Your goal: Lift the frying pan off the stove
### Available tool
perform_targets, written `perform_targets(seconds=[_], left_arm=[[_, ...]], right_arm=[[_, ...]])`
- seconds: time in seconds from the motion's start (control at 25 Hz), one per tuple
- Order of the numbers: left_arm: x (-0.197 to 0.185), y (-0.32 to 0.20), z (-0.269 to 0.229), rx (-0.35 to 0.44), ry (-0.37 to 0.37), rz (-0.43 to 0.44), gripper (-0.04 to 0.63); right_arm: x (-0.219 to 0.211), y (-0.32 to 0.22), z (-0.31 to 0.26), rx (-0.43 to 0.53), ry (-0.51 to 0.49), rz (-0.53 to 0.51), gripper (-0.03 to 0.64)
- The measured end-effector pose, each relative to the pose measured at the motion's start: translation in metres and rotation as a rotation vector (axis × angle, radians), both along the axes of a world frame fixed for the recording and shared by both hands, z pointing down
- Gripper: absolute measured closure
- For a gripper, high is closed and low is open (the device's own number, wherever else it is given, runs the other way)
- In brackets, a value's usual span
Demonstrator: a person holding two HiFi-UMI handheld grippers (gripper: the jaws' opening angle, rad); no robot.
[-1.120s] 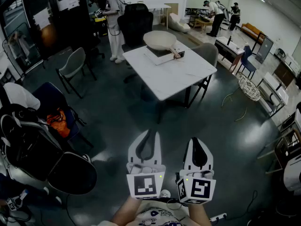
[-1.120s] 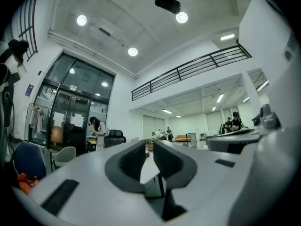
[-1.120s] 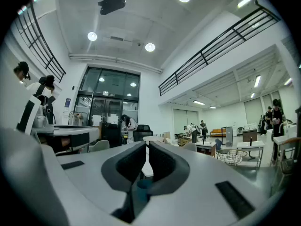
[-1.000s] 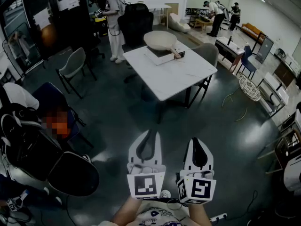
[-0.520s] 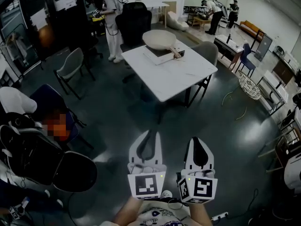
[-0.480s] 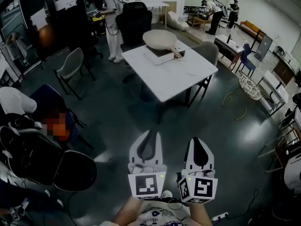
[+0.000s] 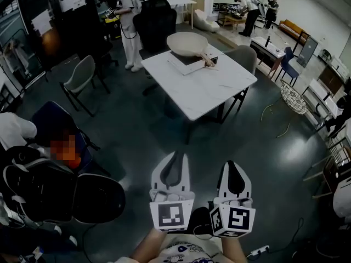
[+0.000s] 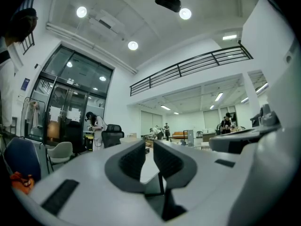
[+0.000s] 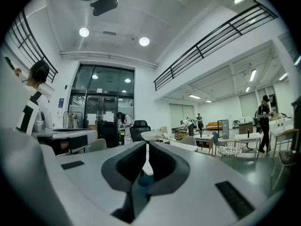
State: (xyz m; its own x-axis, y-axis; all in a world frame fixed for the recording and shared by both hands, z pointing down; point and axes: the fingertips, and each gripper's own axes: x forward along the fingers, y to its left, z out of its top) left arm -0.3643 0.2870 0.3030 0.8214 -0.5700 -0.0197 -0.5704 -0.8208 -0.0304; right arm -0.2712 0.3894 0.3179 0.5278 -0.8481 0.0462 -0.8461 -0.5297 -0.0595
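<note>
Frying pan (image 7: 186, 41): untouched, seated on the stove (image 7: 191, 64) at the far corner of the tabletop (image 7: 211, 95), well apart from both grippers. Not yet lifted, not yet reached.

Left gripper (image 7: 175, 153) and right gripper (image 7: 231, 163): side by side over the dark floor (image 7: 137, 141), short of the table's near corner, pointing level toward it. Jaws of each drawn together, nothing between them.

Done so far, judging by the layout: only a rough line-up with the table. Left to do: cross the open floor, come in at the handle (image 7: 209, 59), clamp on it, raise the pan clear of the stove.

Materials and shapes:
- Pan: round, shallow, pale cream, matte-looking; short tan handle, likely wood, reaching toward the tabletop's right edge.
- Stove: low, flat square slab, white body with a dark top, mostly covered by the pan.
- Tabletop: white, smooth, square, faintly veined like marble, on slim dark legs.
- Floor: dark, glossy, catching reflections.
- Grippers: white moulded plastic, tapering to a point, with dark ribbed pads on the inner faces and a marker cube at the rear.
</note>
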Motion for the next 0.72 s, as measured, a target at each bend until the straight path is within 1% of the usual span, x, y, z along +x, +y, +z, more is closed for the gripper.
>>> perform_targets(seconds=[0.16,0.36,0.72], left_arm=[[0.016,-0.012,0.003,-0.020,-0.003,0.009,0.537],[0.049,-0.031,0.003,-0.013,-0.002,0.015,0.537],[0.117,-0.075,0.005,-0.004,-0.008,-0.031,0.537]], right_arm=[[0.014,-0.013,0.001,-0.015,-0.003,0.002,0.588],[0.044,-0.034,0.001,-0.012,0.002,-0.001,0.589],[0.117,-0.083,0.001,-0.005,0.002,-0.057,0.588]])
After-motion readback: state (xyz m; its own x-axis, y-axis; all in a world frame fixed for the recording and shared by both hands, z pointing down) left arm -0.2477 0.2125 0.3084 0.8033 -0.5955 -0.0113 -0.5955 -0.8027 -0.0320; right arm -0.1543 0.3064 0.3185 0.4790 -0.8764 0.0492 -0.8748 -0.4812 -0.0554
